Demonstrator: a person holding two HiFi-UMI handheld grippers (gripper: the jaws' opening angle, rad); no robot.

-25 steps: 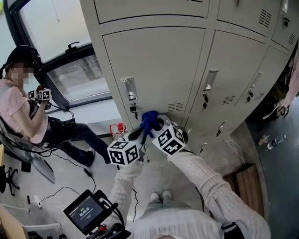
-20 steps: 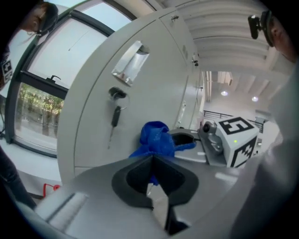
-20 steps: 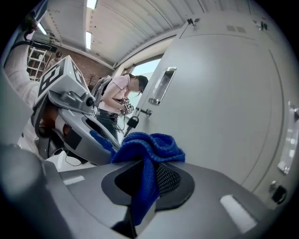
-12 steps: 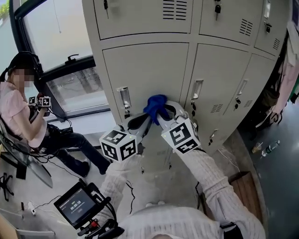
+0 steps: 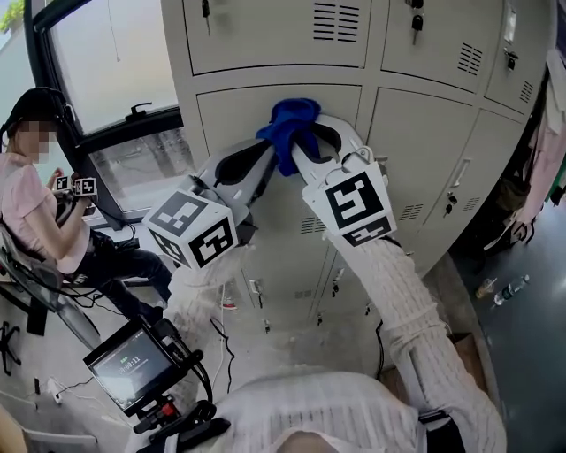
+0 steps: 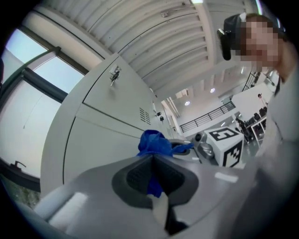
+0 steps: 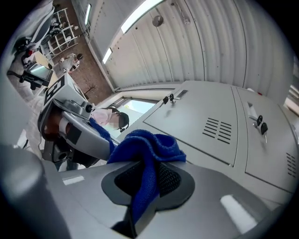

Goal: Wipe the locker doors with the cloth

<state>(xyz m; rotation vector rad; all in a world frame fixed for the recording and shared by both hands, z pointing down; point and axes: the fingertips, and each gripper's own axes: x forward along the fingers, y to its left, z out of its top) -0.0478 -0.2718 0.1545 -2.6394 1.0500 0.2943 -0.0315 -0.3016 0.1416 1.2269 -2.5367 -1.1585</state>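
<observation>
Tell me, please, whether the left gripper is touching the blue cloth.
Touching. The left gripper view shows the blue cloth running down between the jaws of the left gripper, which are shut on it.

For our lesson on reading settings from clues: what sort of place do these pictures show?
Probably a locker area in a workshop-like hall: a bank of grey metal lockers, a corrugated metal ceiling with strip lights, and a big window.
</observation>
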